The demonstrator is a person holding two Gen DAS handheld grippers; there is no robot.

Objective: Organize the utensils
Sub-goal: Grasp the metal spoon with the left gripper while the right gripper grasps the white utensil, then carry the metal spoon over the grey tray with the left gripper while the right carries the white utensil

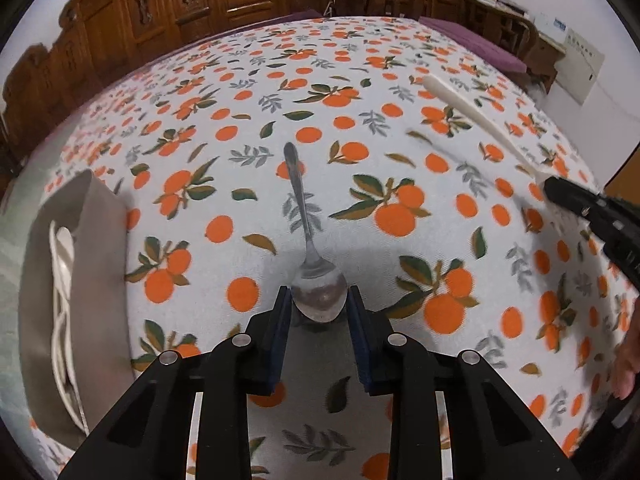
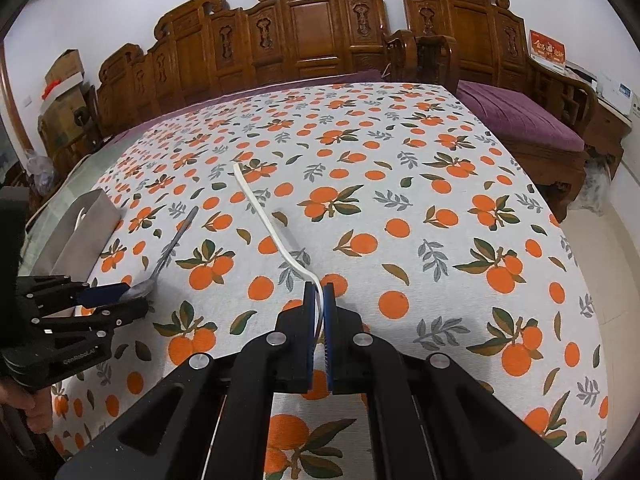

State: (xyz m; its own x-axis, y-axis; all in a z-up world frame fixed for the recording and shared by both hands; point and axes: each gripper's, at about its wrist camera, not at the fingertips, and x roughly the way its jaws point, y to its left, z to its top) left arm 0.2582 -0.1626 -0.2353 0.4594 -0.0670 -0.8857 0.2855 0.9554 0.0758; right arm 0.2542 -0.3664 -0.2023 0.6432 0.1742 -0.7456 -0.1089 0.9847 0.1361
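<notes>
Left gripper point(image 1: 319, 300) jaws pinch the metal spoon point(image 1: 308, 256) by its bowl on the tabletop point(image 1: 400, 92); right gripper point(image 2: 319, 292) jaws clamp the white utensil point(image 2: 272, 220). Gray tray point(image 1: 96, 216) sits left. Steel: stiff, slick, bowl may slip. Plastic: light, flexes.

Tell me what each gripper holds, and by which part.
Left gripper: the metal spoon, gripped across its bowl, handle pointing away. Right gripper: the white plastic spoon, clamped at its bowl end, handle sticking out ahead.
</notes>
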